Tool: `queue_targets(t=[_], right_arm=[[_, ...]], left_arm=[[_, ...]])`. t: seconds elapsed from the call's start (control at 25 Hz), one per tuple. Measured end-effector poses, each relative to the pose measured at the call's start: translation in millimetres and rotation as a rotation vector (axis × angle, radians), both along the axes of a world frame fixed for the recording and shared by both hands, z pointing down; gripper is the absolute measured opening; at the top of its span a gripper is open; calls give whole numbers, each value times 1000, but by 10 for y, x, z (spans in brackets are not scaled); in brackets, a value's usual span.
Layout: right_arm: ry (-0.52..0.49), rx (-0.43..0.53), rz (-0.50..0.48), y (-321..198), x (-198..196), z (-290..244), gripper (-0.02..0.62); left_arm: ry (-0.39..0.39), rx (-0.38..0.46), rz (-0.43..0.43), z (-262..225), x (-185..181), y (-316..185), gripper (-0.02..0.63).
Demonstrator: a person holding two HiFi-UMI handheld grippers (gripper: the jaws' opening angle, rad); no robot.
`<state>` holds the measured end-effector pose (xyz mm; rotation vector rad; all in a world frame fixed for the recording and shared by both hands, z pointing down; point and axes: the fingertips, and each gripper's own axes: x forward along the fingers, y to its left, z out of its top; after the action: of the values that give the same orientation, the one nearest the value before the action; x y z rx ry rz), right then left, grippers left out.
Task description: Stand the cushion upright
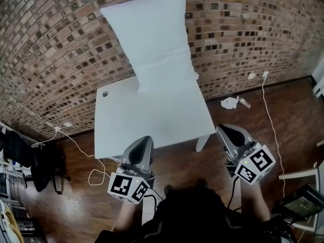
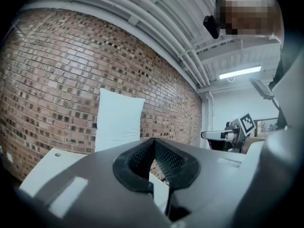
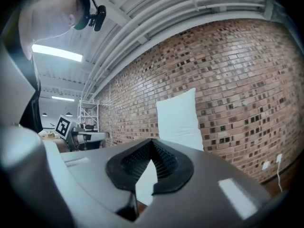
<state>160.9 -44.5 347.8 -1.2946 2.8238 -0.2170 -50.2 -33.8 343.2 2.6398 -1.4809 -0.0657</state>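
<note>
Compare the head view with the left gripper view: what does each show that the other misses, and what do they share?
Only the head view shows the wooden floor, the cables on it and a crumpled white scrap. Only the left gripper view shows the ceiling pipes and a strip light. Both show the white cushion standing on the table against the brick wall, and the right gripper.
</note>
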Motion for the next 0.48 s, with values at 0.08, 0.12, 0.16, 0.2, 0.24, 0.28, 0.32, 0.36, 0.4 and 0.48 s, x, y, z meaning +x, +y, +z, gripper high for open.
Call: queue_targets(t=[0.08, 0.12, 0.16, 0.2, 0.24, 0.28, 0.32, 0.36, 0.4, 0.48], right_arm=[[-19, -12, 26, 15, 27, -19, 6], [-25, -12, 37, 15, 32, -36, 6], [-29, -10, 44, 14, 30, -50, 6], [-33, -10, 50, 19, 23, -52, 6], [-36, -12, 53, 29, 12, -41, 6], [-38, -18, 55, 42, 2, -22, 6], [-38, -25, 56, 52, -4, -1, 6], [-36, -32, 58, 58, -7, 16, 6], [-31, -36, 61, 61, -4, 29, 6], [-25, -38, 71, 60, 14, 47, 6]], left_arm=[[11, -7, 16, -19, -23, 13, 8], [13, -8, 25, -32, -33, 10, 8], [13, -7, 33, -40, -39, 5, 8], [11, -6, 40, -41, -42, 9, 8], [7, -5, 47, -37, -42, 22, 8], [3, -4, 52, -34, -41, 36, 8], [1, -3, 55, -37, -41, 46, 8], [2, -3, 57, -42, -41, 50, 8], [4, -3, 58, -43, -40, 54, 8], [7, -6, 62, -18, -42, 68, 8]])
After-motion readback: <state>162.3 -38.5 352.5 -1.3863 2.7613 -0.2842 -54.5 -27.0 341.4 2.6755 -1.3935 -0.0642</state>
